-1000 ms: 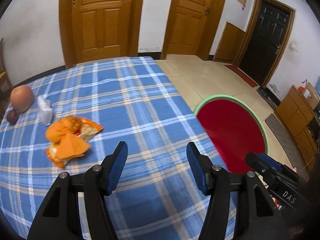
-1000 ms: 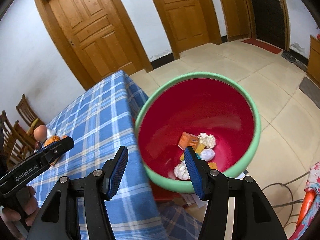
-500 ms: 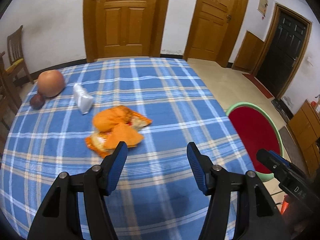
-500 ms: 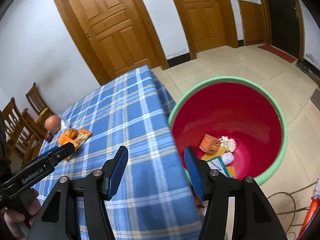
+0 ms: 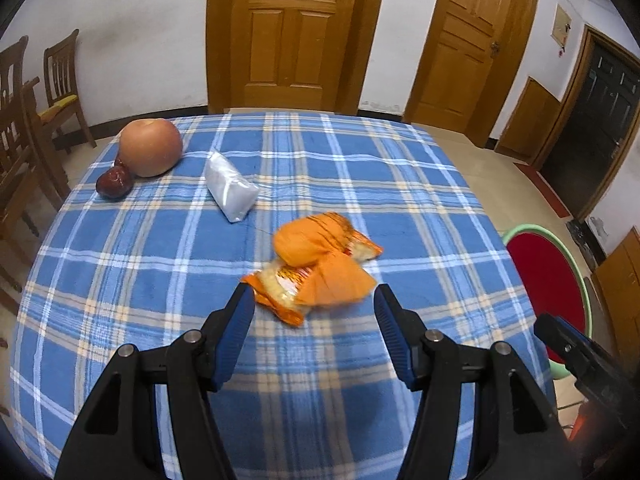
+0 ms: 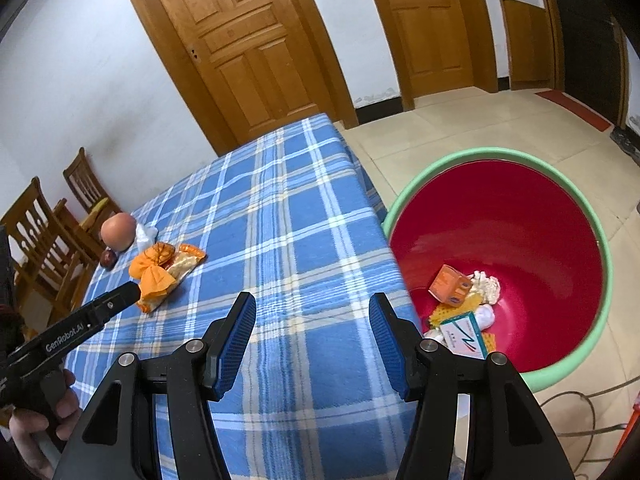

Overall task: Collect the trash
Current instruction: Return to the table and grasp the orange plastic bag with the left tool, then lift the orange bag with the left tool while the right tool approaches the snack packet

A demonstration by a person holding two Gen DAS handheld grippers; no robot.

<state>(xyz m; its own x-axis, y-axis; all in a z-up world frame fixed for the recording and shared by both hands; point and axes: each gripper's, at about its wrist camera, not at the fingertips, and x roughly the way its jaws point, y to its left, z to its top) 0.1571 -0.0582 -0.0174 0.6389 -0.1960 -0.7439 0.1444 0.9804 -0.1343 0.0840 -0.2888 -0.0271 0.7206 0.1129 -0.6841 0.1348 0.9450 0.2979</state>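
Crumpled orange snack wrappers lie on the blue plaid table; they also show in the right wrist view. My left gripper is open and empty, just short of the wrappers. A white tissue pack lies beyond them. My right gripper is open and empty above the table's right edge. The red basin with a green rim stands on the floor beside the table and holds a small orange box, white wads and a card.
An apple and a small dark red fruit sit at the table's far left. Wooden chairs stand left of the table. Doors line the far wall. A cable lies on the floor by the basin.
My left gripper has swung left from the basin and closed in on the orange wrappers. My right gripper has turned left, from over the basin toward the table's edge. Both stay open.
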